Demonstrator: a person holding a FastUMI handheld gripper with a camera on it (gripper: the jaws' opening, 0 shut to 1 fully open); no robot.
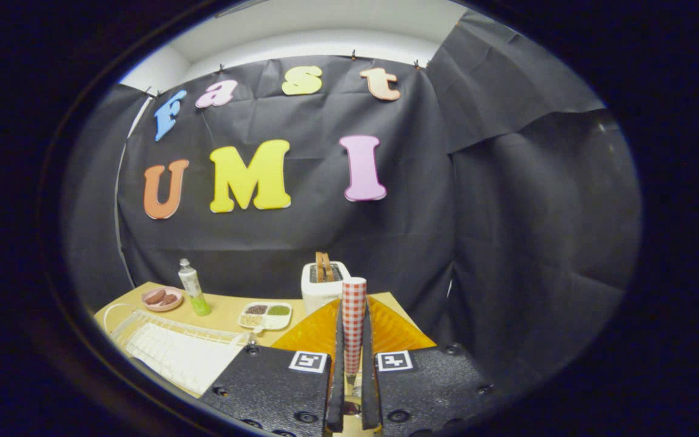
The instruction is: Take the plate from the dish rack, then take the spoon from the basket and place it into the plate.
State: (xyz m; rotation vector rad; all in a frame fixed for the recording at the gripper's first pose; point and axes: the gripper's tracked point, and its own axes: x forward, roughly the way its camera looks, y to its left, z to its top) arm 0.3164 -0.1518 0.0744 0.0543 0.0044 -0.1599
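My gripper (354, 318) is shut on the spoon (354, 297). The spoon's red-and-white checked handle stands upright between the two black fingers (335, 364) and rises past their tips. The bowl end is hidden low between the fingers. The orange ribbed plate (310, 332) lies on the table right behind and under the fingers, spreading to both sides of them. The white dish rack (173, 352) sits on the table to the left of the plate.
A white toaster (324, 285) with bread in it stands just beyond the plate. Farther left on the wooden table (222, 309) are a white compartment tray (266, 315), a bottle with green liquid (193, 294) and a pink bowl (161, 298).
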